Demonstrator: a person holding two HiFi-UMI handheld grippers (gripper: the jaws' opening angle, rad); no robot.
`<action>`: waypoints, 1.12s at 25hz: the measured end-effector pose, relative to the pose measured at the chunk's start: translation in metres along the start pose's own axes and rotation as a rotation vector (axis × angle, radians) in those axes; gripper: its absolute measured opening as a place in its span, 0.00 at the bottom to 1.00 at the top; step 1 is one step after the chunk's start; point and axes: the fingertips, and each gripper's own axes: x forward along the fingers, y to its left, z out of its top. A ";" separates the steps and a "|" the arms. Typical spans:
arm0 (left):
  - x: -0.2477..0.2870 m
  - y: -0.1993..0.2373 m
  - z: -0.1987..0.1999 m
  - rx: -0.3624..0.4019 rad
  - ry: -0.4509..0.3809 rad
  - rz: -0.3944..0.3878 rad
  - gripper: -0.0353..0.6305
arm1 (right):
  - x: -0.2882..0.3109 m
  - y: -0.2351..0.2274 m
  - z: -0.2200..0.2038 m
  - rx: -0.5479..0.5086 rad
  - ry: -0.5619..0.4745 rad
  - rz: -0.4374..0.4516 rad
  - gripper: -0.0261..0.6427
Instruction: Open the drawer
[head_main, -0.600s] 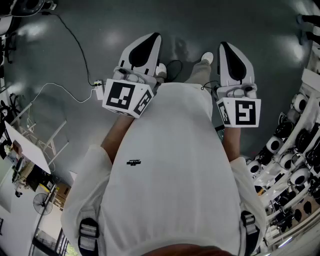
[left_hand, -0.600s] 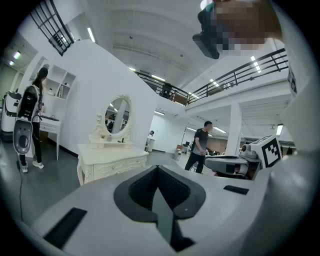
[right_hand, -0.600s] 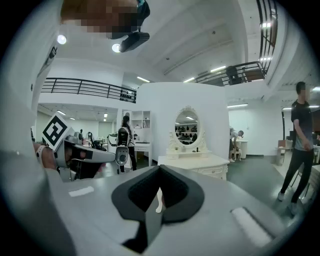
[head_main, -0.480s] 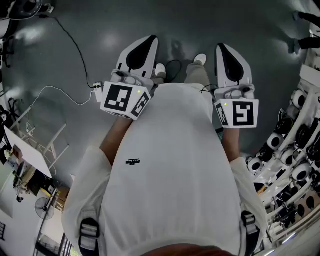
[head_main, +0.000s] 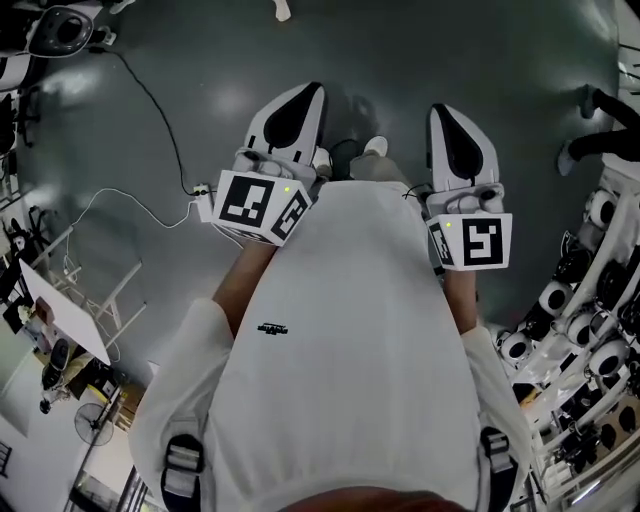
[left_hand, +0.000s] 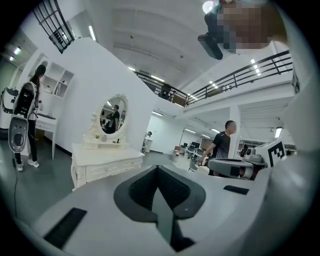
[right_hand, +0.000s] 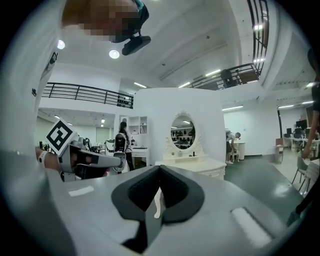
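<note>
A white dressing table (left_hand: 102, 167) with an oval mirror (left_hand: 111, 115) stands some way ahead on the left in the left gripper view; its drawer fronts (left_hand: 111, 168) have small knobs and are closed. The right gripper view shows the same table (right_hand: 197, 165) ahead. My left gripper (left_hand: 157, 168) is shut with nothing in it. My right gripper (right_hand: 160, 169) is also shut and empty. In the head view both grippers, left (head_main: 303, 95) and right (head_main: 447, 112), are held side by side in front of the white shirt, above the bare floor and far from the table.
A black cable (head_main: 160, 110) and a white cable (head_main: 110, 190) lie on the dark floor at the left. White robots (head_main: 590, 320) line the right edge. People stand around: one with a backpack (left_hand: 25, 117), one in a dark shirt (left_hand: 222, 145), and another by shelves (right_hand: 121, 142).
The floor and its cables have slid in the head view and the shoes have shifted, as the person walks. Both grippers stay shut in front of the chest.
</note>
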 end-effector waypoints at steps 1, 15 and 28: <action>0.006 -0.006 0.003 0.002 -0.003 0.005 0.07 | -0.002 -0.008 0.002 0.003 -0.001 0.005 0.06; 0.104 -0.062 0.013 0.037 -0.006 0.068 0.07 | -0.001 -0.136 -0.004 0.040 -0.058 0.009 0.06; 0.171 -0.075 0.016 0.034 0.032 -0.021 0.07 | 0.009 -0.191 -0.011 0.097 -0.057 -0.101 0.06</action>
